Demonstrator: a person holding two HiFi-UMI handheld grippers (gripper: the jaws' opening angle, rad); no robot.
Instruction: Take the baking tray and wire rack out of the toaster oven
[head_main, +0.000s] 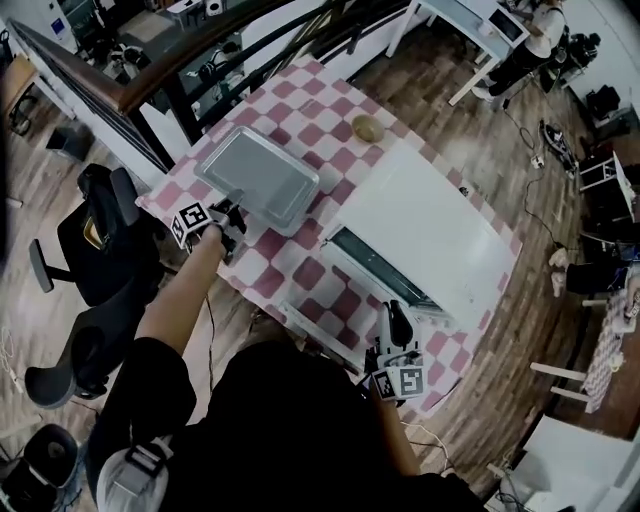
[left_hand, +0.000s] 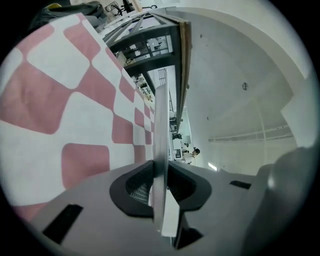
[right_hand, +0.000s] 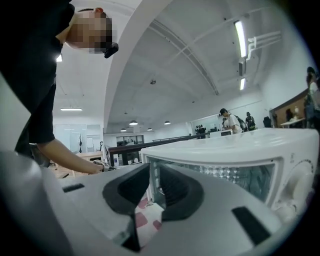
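Note:
The silver baking tray (head_main: 258, 178) hangs just over the pink-checked tablecloth (head_main: 300, 275), left of the white toaster oven (head_main: 420, 225). My left gripper (head_main: 233, 208) is shut on its near rim. In the left gripper view the tray's rim (left_hand: 160, 130) runs edge-on between the pads of that gripper (left_hand: 160, 175). My right gripper (head_main: 398, 320) hovers by the oven's front, near the table's near edge. In the right gripper view that gripper (right_hand: 152, 185) shows a narrow slit with nothing in it, facing the oven's front corner (right_hand: 150, 165). Metal glints behind the oven's glass (right_hand: 235, 175); I cannot make out the wire rack.
A small brown roundish object (head_main: 368, 128) lies on the cloth beyond the oven. A black office chair (head_main: 95, 235) stands left of the table, and a dark railing (head_main: 150, 85) runs behind it. People (right_hand: 230, 120) stand far across the room.

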